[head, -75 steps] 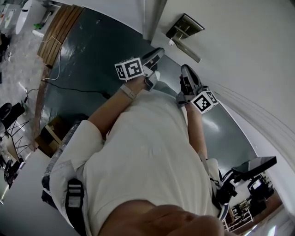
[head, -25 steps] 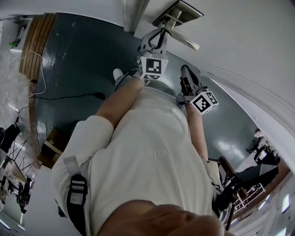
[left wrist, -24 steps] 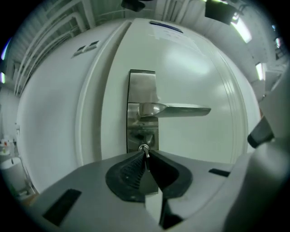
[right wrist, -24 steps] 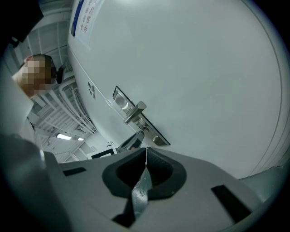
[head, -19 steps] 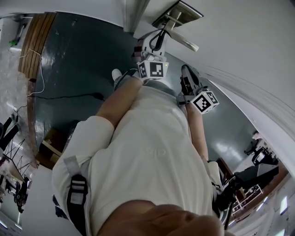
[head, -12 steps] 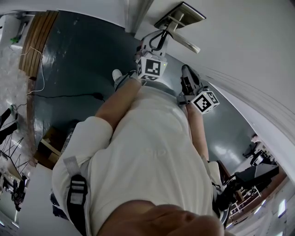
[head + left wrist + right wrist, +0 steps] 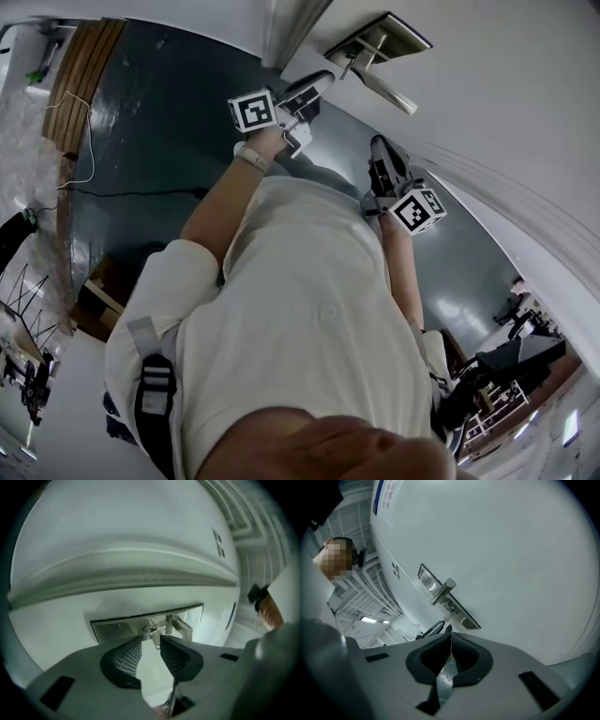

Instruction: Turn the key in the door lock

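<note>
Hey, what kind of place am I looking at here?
Probably an indoor lab or workshop space: a white door with a lever handle, and a dark glossy floor with a loose black cable trailing across it.

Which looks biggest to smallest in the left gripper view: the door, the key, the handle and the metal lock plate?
1. door: fills most of the view.
2. metal lock plate.
3. handle and key: they look about alike. The handle points toward the camera, so I won't rank them.
</note>
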